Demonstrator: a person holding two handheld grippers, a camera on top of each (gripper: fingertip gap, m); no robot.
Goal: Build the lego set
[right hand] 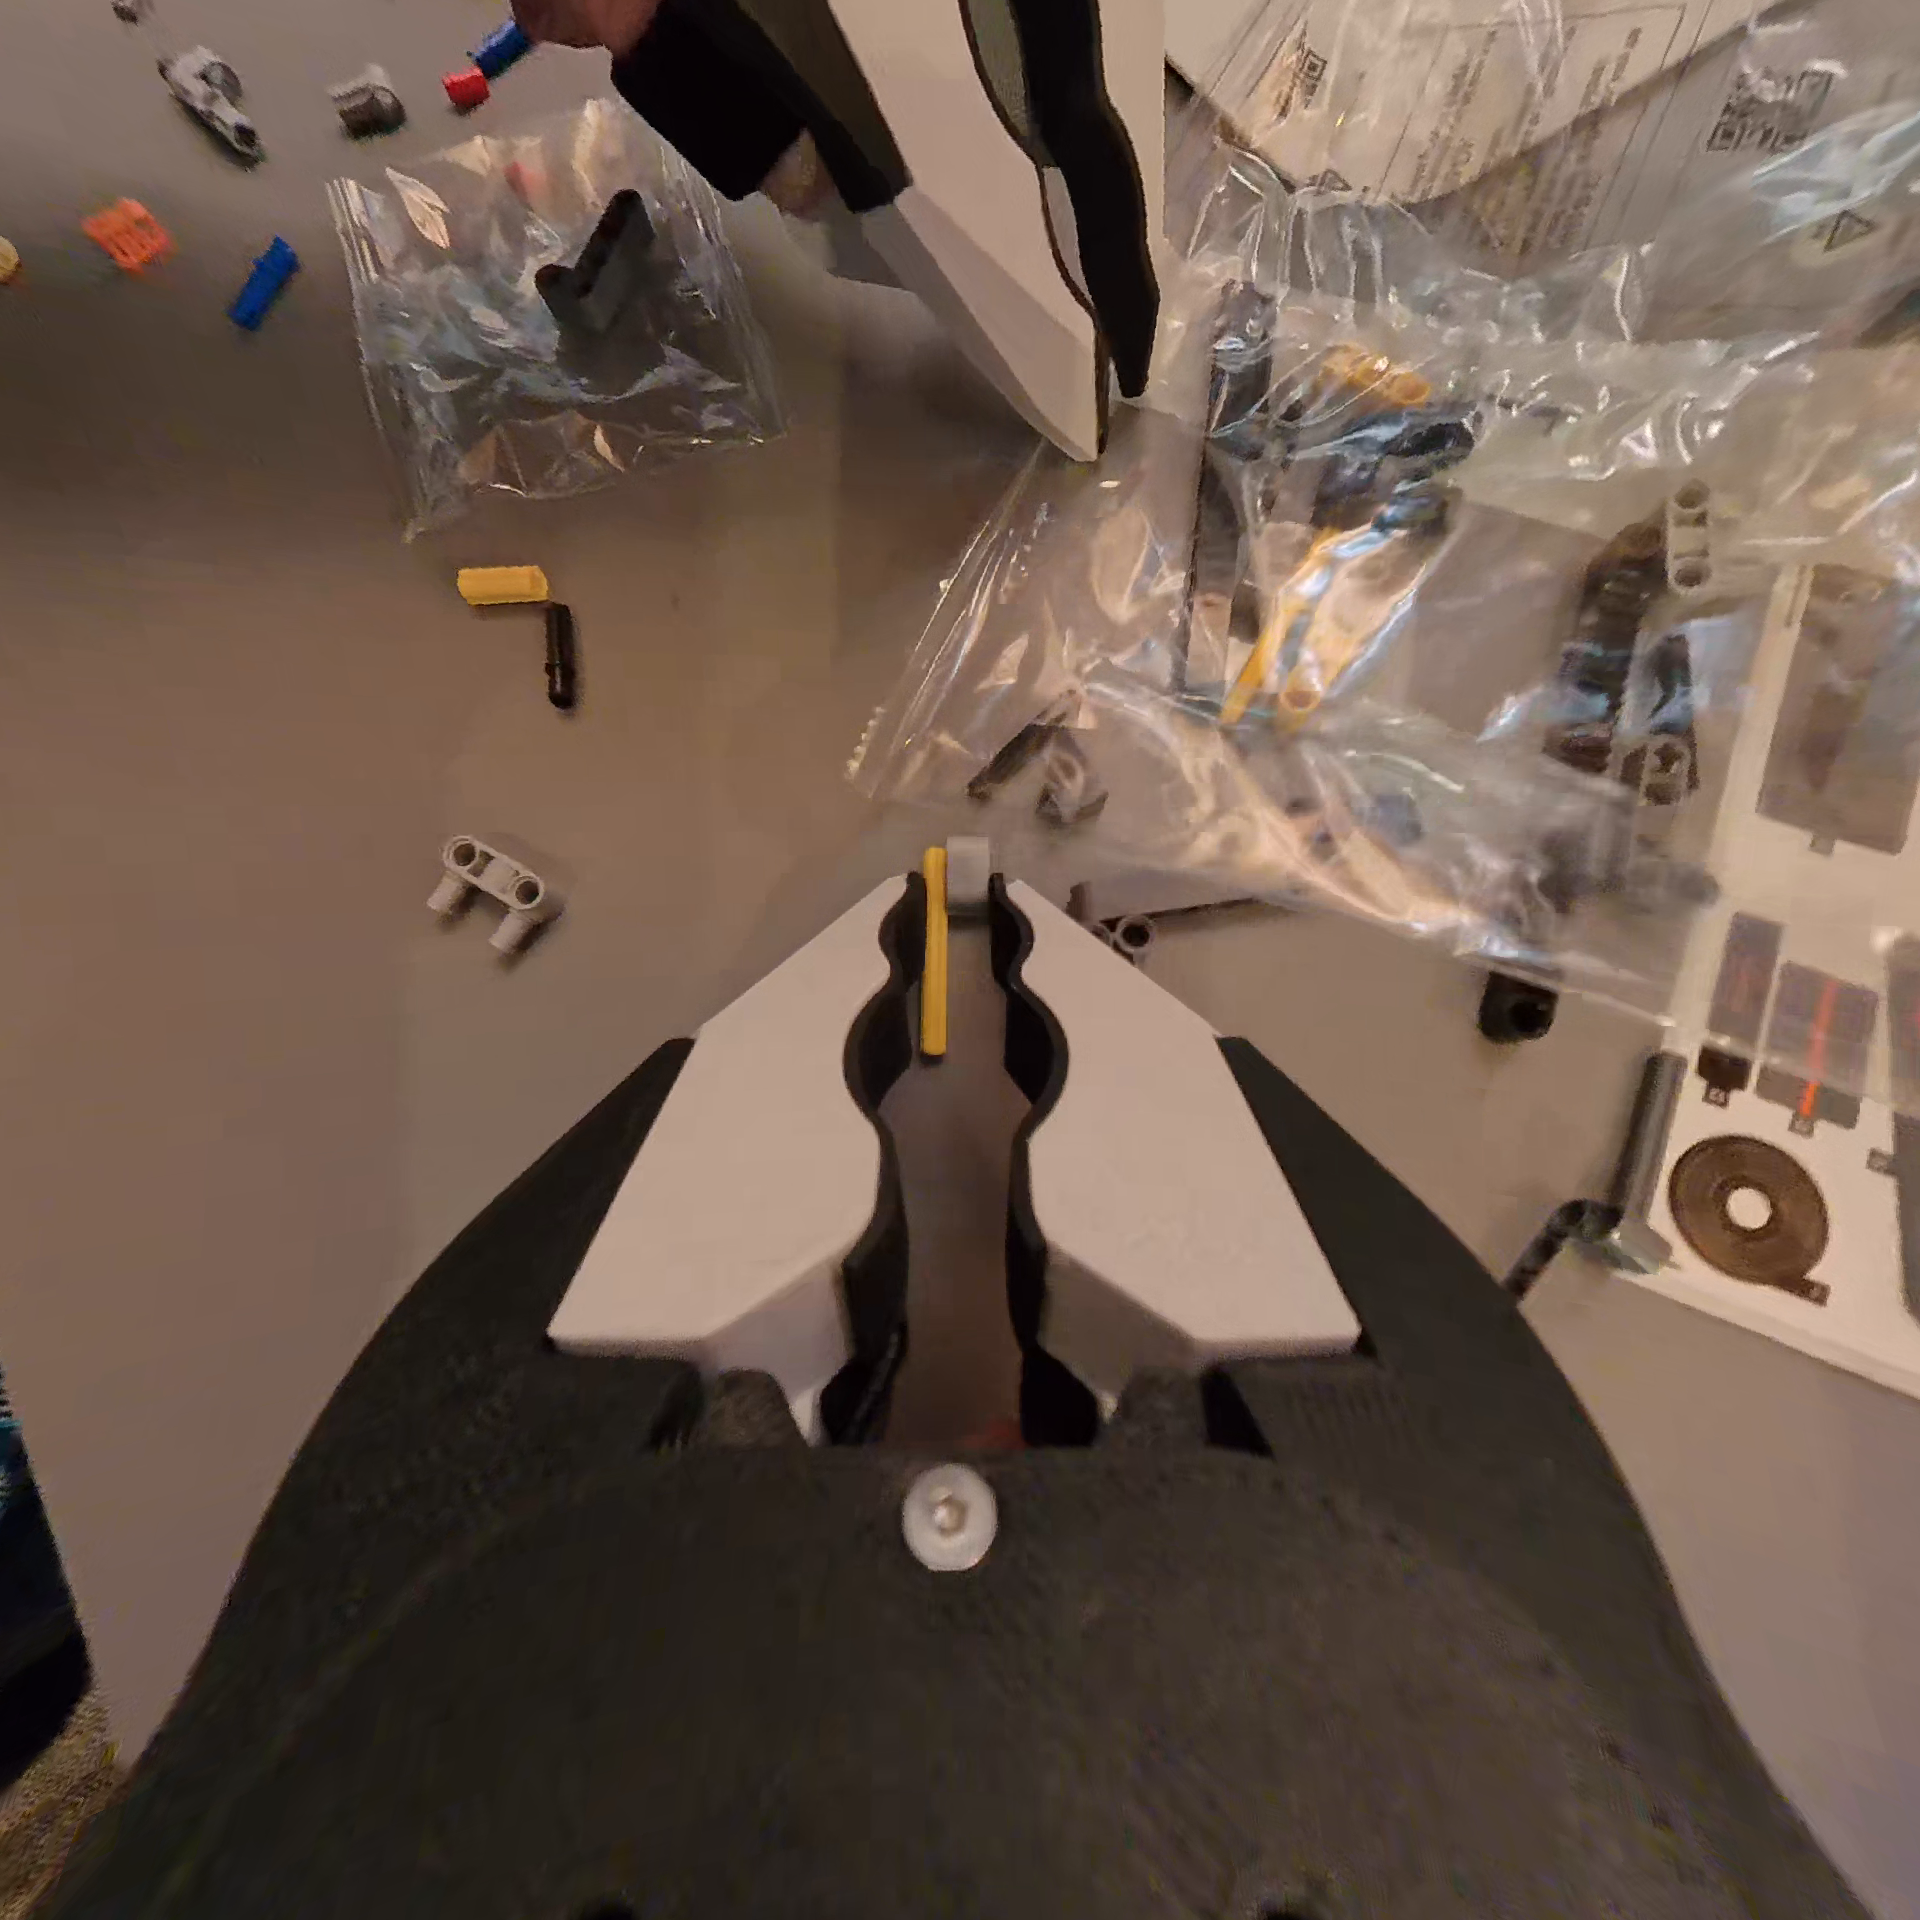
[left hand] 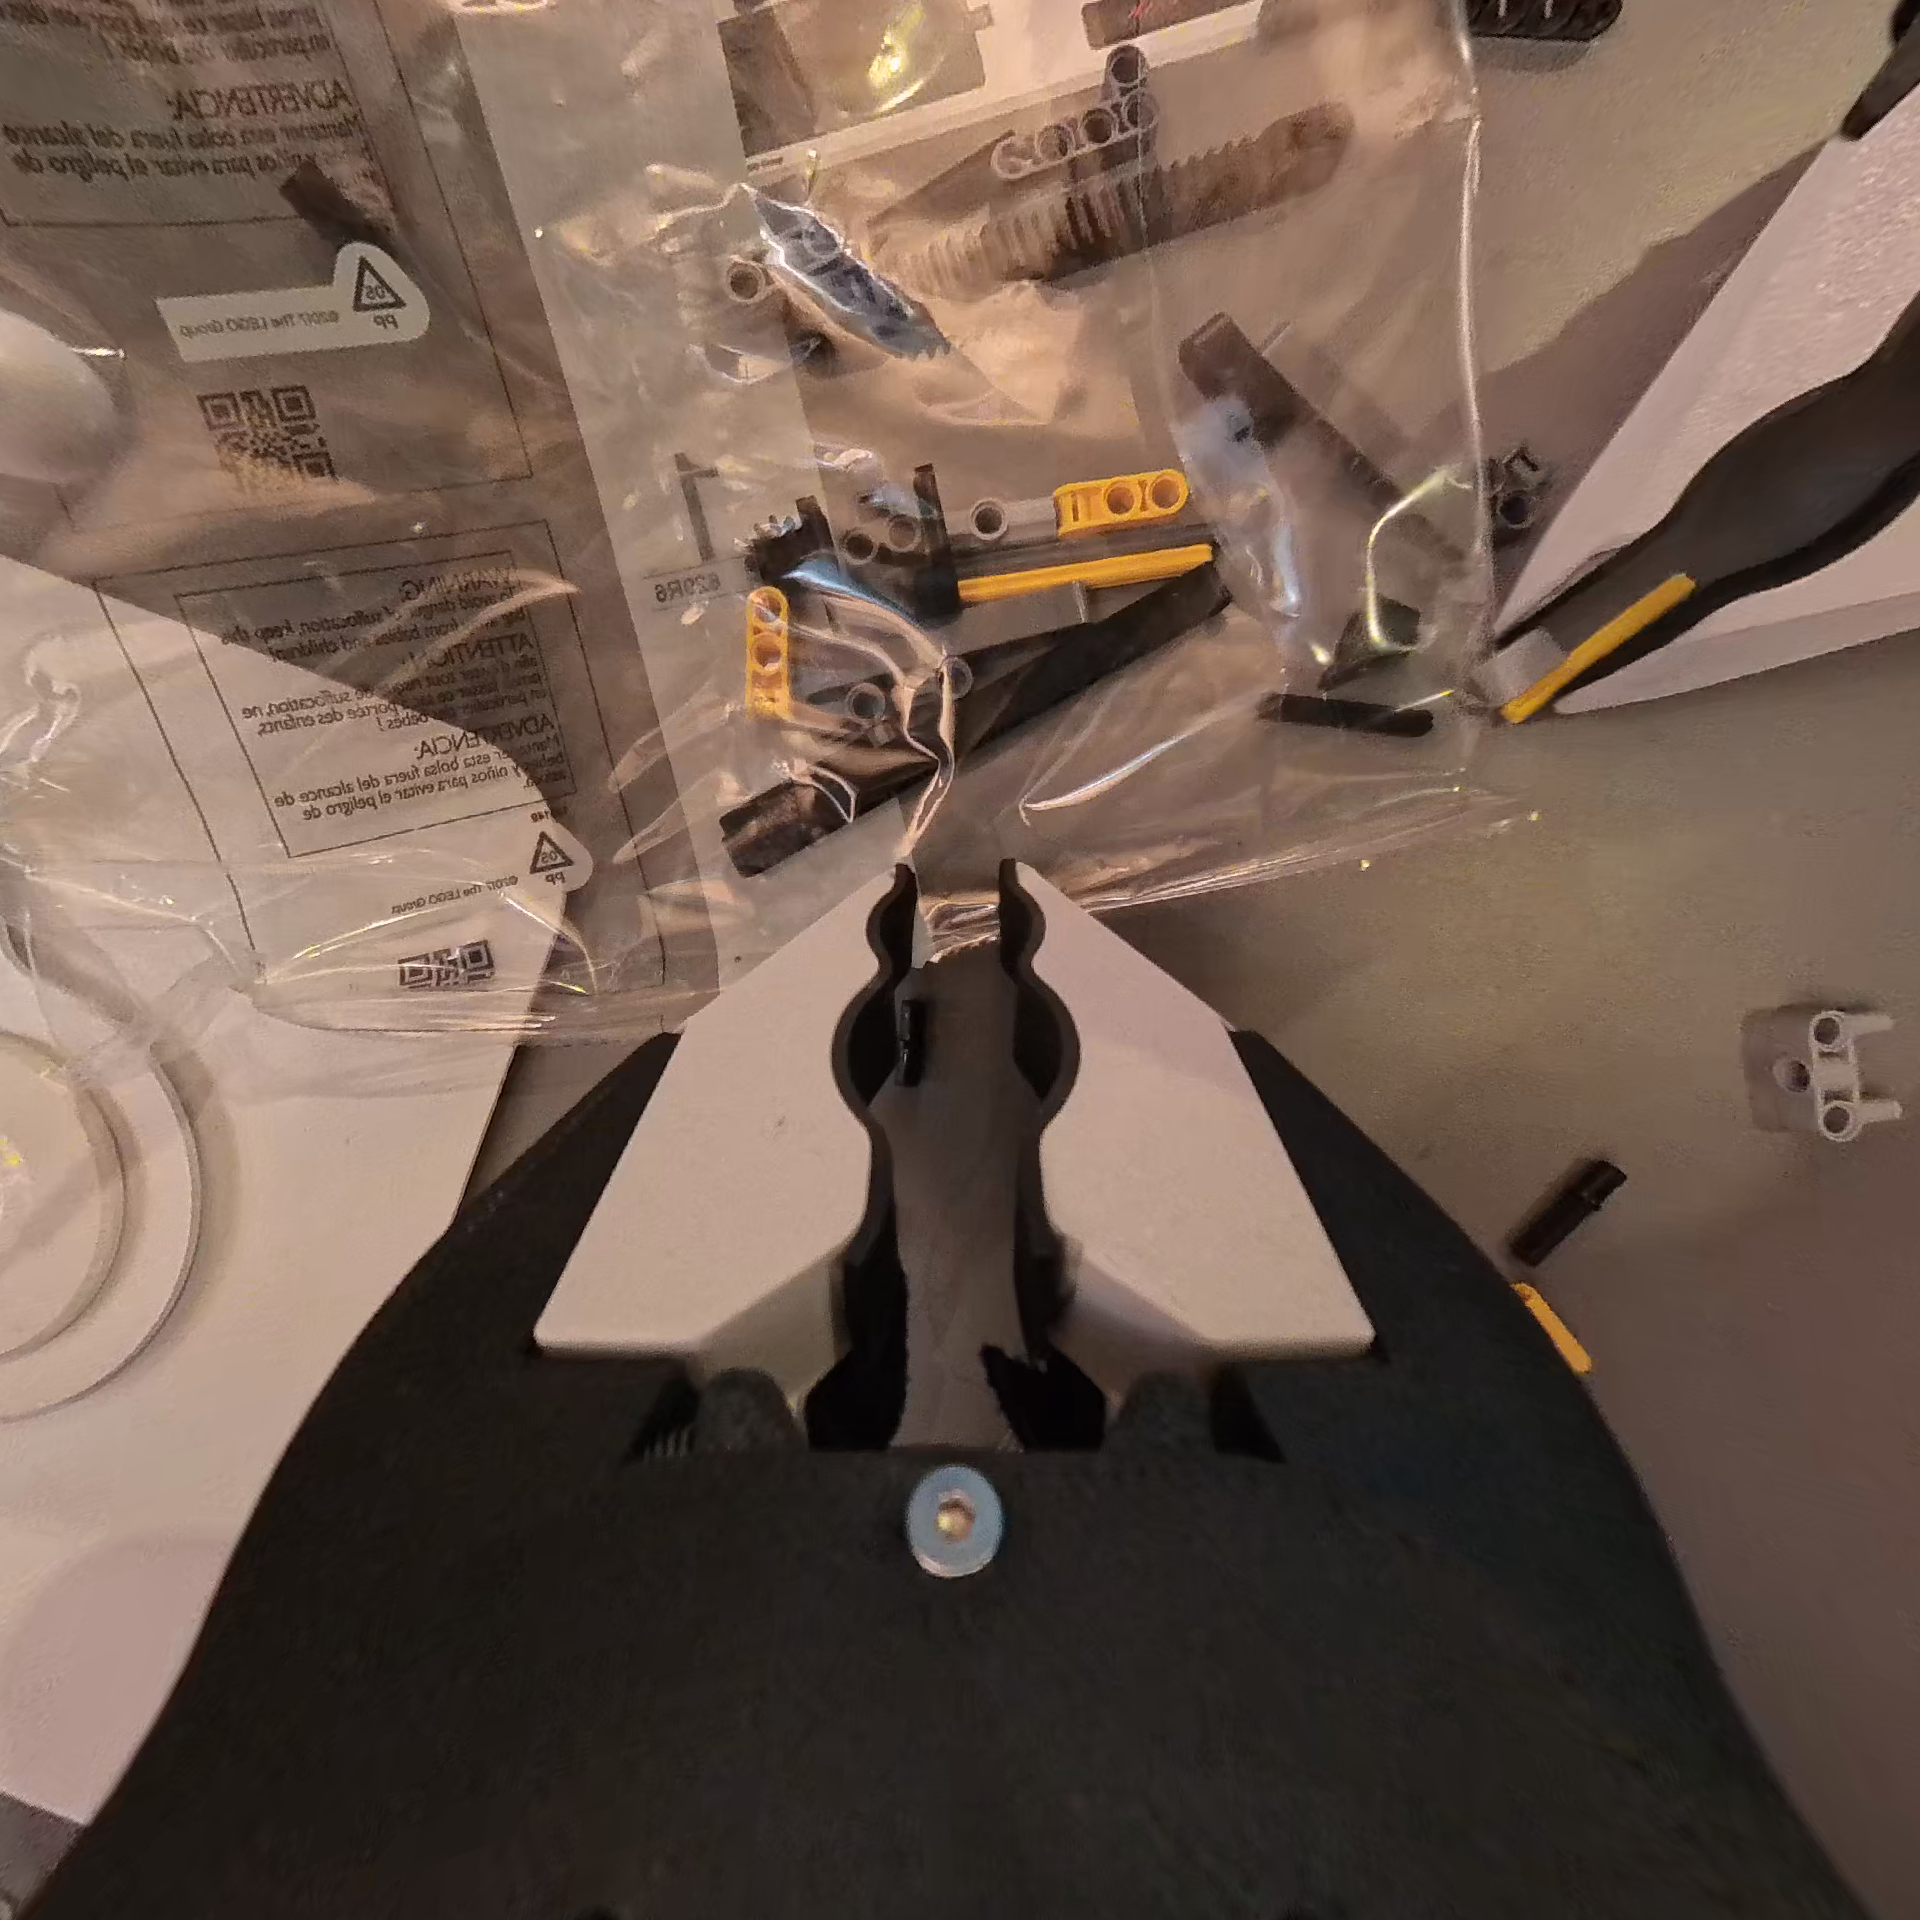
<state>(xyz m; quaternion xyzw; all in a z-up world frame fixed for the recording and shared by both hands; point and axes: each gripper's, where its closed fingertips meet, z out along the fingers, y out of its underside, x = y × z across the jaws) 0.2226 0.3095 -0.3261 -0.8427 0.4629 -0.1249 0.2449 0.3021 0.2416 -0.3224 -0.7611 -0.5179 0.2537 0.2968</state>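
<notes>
On the left, our left gripper [left hand: 958, 883] is pinched on the near edge of the clear plastic parts bag [left hand: 1039, 582], with the film crumpled between its narrowly spaced tips; a short black pin [left hand: 907, 1042] sits against the inner pad of one finger further back. Inside the bag, yellow beams [left hand: 1120, 499], grey connectors and black toothed pieces lie heaped towards the middle, and the bag rests partly on the printed instruction sheet [right hand: 1818, 935].

We judge the step in hand to be emptying or opening this bag. To do it well, we should keep the film clamped and lift slowly, so the pieces slide out of the open end onto the grey tabletop [left hand: 1351, 1039] rather than scatter.

On the right, our right gripper [right hand: 961, 883] is closed on a thin yellow axle [right hand: 935, 951] joined to a small light-grey piece [right hand: 966, 857] at the tips. We should hold that steady, clear of the bag. Loose on the table to its side are a light-grey double-pin connector [right hand: 497, 891], a yellow block [right hand: 501, 584] and a black pin [right hand: 559, 655].
</notes>
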